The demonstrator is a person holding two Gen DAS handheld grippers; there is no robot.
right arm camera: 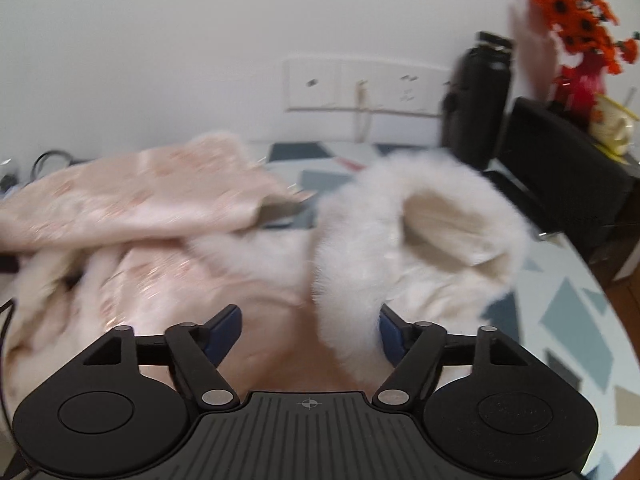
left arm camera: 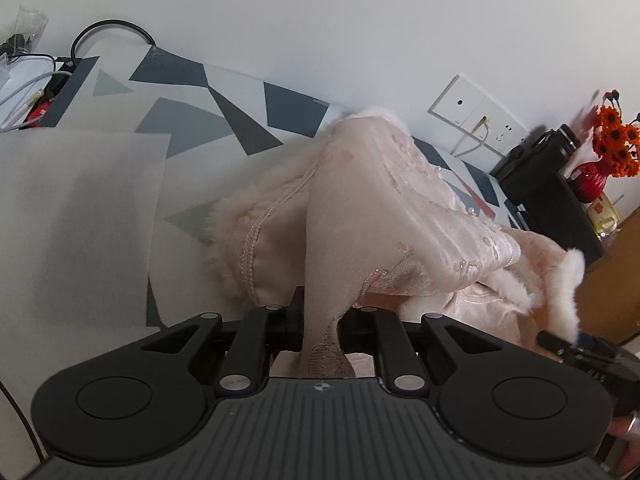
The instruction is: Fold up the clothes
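- The left gripper (left arm camera: 322, 320) has its jaws drawn in tight on a fold of the pink garment (left arm camera: 372, 216), and the cloth rises from the pinch in a taut ridge.
- The garment (satin with a woven pattern and fur trim) lies heaped on the table (left arm camera: 192, 120), which bears a cover of grey, dark blue and white triangles.
- A white sheet (left arm camera: 76, 216) lies on the table, left of the garment in the left wrist view.
- The right gripper (right arm camera: 310, 334) stands wide, its blue pads pressing on nothing.
- A white fur cuff (right arm camera: 416, 232) hangs between the right jaws, close to the right-hand pad; whether it touches that pad I cannot tell, as the view is blurred.
- In the left wrist view the right gripper's tip (left arm camera: 560, 340) shows at the lower right, just beside the fur edge.
- Behind the table, a wall socket plate (left arm camera: 476, 116) has a cable plugged in.
- A black bottle (right arm camera: 480, 100) stands at the far right of the table, near a red vase (right arm camera: 580, 80) of orange flowers (right arm camera: 576, 12).
- Cables (left arm camera: 36, 88) lie at the table's far left corner.
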